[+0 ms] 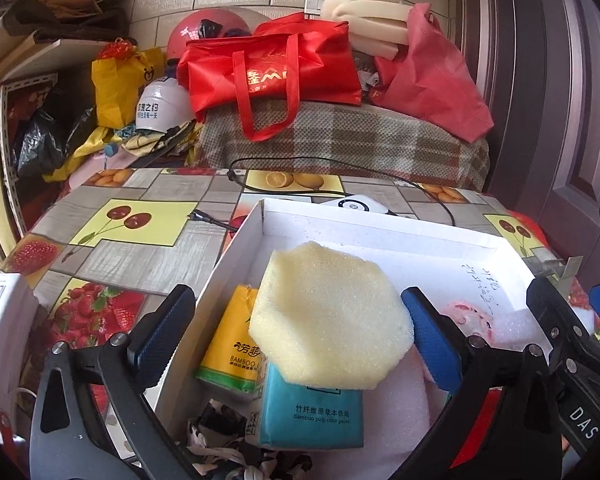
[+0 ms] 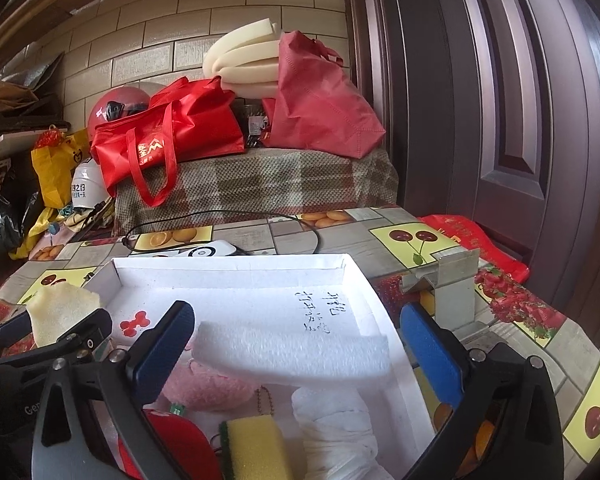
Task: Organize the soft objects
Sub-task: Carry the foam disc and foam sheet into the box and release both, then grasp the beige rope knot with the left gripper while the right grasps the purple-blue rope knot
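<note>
Fruit-patterned tablecloth (image 1: 132,256) is carrying a white box (image 1: 380,236); the yellow sponge (image 1: 328,316) is lying between the left gripper's (image 1: 296,336) spread fingers, touching the right one, over tissue packs (image 1: 308,412). The right gripper (image 2: 300,340), also spread, is hovering farther off.

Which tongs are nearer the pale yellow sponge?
Left. The left tongs frame the pale yellow sponge, one finger touching it; the right tongs hover over the white foam sheet.

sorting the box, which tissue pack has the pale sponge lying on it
The teal tissue pack: the pale yellow sponge overlaps its top. The yellow pack beside it lies uncovered.
</note>
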A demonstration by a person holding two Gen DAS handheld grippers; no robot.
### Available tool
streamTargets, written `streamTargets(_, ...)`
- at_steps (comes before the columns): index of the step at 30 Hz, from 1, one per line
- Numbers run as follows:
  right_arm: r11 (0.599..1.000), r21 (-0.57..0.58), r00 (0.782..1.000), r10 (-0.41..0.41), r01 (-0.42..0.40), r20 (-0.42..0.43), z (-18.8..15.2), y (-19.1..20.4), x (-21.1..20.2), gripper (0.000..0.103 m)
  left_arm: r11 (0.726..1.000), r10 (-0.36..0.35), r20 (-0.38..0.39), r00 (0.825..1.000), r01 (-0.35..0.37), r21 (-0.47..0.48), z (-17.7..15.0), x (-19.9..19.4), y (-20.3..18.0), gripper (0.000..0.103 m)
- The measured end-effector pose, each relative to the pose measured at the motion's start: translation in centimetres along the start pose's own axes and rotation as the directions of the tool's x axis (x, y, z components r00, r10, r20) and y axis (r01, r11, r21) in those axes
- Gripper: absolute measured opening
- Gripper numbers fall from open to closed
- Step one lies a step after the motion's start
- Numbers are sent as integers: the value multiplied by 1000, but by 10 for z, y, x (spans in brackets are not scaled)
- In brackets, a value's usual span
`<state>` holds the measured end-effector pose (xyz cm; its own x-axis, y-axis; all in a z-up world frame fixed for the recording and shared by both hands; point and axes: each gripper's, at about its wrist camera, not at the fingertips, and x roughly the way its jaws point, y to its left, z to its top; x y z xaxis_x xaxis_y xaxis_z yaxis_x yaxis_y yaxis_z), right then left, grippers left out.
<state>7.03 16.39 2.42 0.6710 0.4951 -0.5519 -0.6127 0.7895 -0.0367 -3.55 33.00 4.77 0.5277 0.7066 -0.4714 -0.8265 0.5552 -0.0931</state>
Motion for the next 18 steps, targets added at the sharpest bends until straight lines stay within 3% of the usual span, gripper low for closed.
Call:
streamTargets(11,1000,-12,997,-7,8,80,-1,2,-14,103,1000,23,82,996,-23,-4,-2,-17,2,103)
streamTargets(18,1000,-12,996,18,-17,85,-8,2,-33,103,1000,-4,94,996,5,-6,-9,-33,7,103)
